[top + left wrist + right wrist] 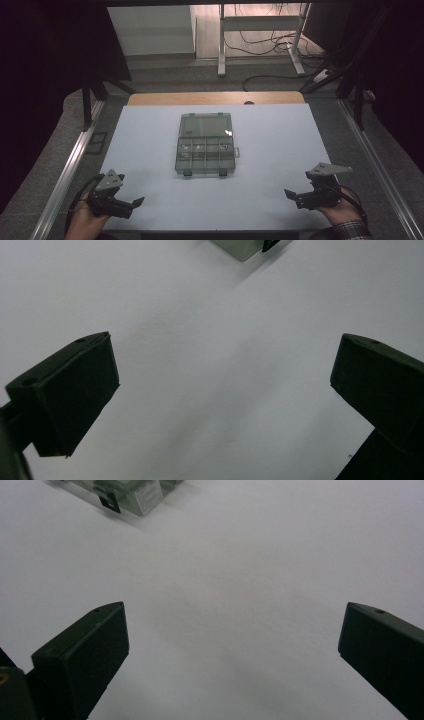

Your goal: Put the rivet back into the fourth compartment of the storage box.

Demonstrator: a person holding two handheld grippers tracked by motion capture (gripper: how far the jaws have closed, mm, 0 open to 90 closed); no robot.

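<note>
The left tool [131, 204] rests at the near left corner of the bench [280, 135], its jaws spread wide with nothing between them; the right tool [291, 195] sits at the near right corner, likewise released and empty. Both point inward and forward, and this reads as a ready stance, each hand placed to come at the box from its own side.

The clear compartment box [205, 144] lies flat ahead of both tools and between them, well apart from either; its lid appears shut, and two dark latches [222, 173] face the tools, which probably puts the clasps within easy reach. In the left tool's view a corner of the box [243, 247] sits far ahead and slightly right of the jaws; in the right tool's view a corner [131, 496] sits far ahead and to the left.

A pale label on that corner carries print too small to read; no brand can be made out.
</note>
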